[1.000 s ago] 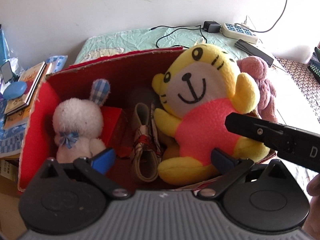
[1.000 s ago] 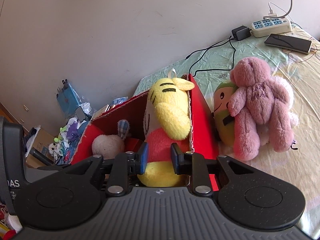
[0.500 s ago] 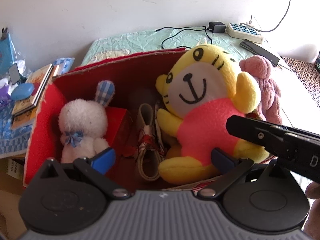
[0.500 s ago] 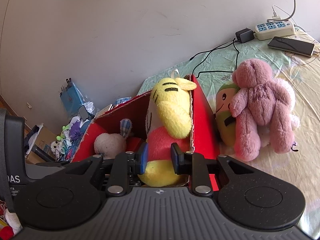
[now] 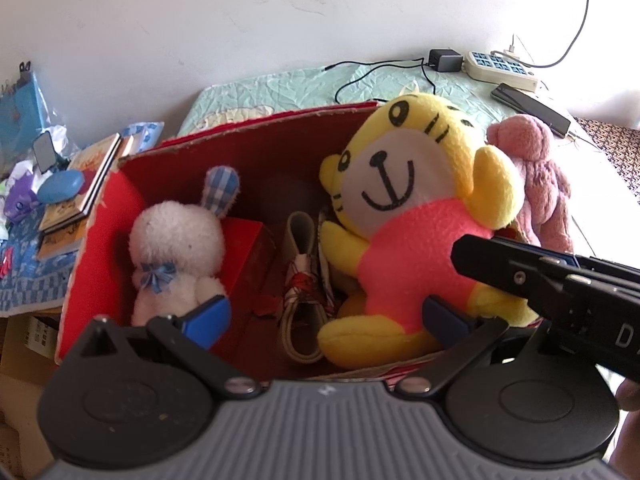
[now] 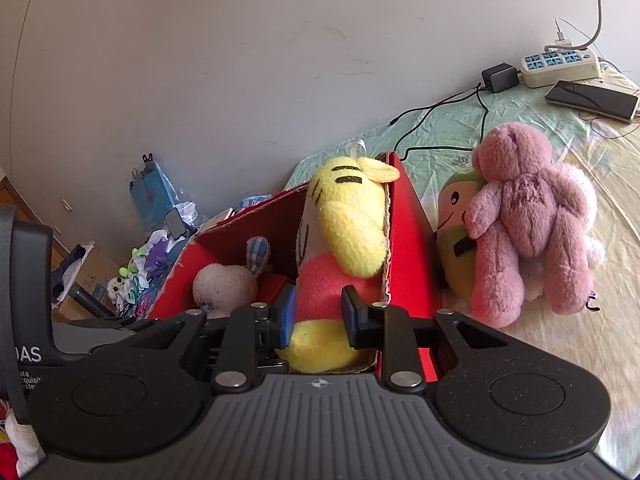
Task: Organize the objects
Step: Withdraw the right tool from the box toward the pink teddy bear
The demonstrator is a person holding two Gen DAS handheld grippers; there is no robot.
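An open red cardboard box [image 5: 260, 126] sits on the bed. Inside it a white bunny plush [image 5: 176, 240] sits at the left, a white shoe [image 5: 304, 280] lies in the middle, and a yellow tiger plush [image 5: 408, 216] in a pink shirt leans on the right wall. My left gripper [image 5: 326, 316] hovers wide open over the box's near edge. My right gripper [image 6: 319, 316] is just above the tiger plush [image 6: 348, 220], its jaws a narrow gap apart and holding nothing. In the left wrist view the right gripper [image 5: 460, 250] reaches in from the right, in front of the tiger's side.
A pink teddy [image 6: 524, 216] and a green plush [image 6: 454, 216] lean against the box's outer right wall [image 6: 408, 232]. A power strip [image 6: 560, 62], cables and a phone [image 6: 592, 100] lie by the wall. Books [image 5: 80, 184] and clutter sit left of the box.
Both grippers have drawn back a little from the box, so it looks smaller. The tiger plush has stayed in place. Neither gripper's jaw gap has changed.
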